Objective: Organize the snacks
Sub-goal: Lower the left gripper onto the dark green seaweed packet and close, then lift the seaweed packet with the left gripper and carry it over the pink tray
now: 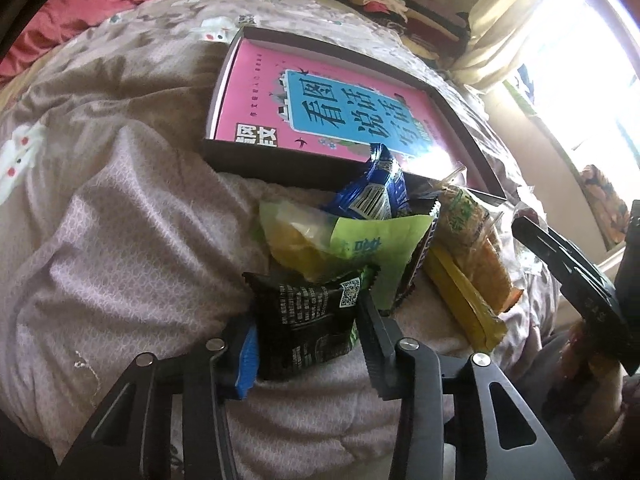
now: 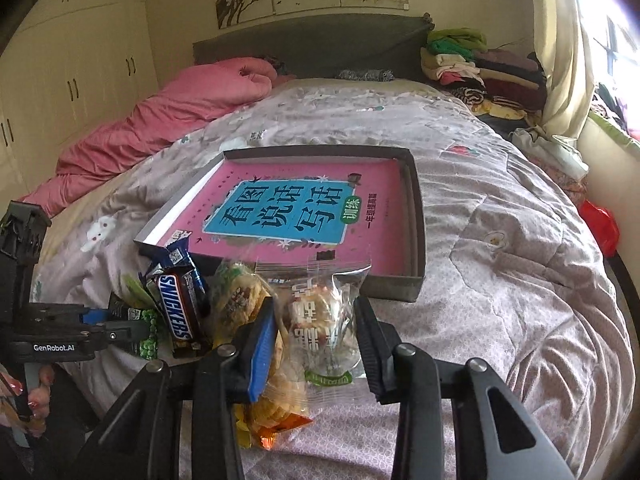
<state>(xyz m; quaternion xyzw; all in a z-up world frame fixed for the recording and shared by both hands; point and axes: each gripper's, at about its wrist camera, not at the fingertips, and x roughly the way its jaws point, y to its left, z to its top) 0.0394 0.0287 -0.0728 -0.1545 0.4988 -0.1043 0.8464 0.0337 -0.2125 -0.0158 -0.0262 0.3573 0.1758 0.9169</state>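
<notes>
The left gripper [image 1: 308,344] clamps a black snack packet [image 1: 308,320]; the right gripper [image 2: 316,344] clamps a clear-wrapped snack [image 2: 324,320]. Both lie in the snack pile [image 1: 360,240] on the quilt [image 1: 120,240], just before the shallow box [image 2: 416,216] holding a pink book [image 2: 288,208]

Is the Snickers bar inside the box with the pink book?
No, the Snickers bar lies on the bedspread outside the box.

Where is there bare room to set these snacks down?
Free: the pink book cover inside the shallow box, nothing lying on it, and the quilt right of the box. Crowded: the snack pile against the box's near wall.
</notes>
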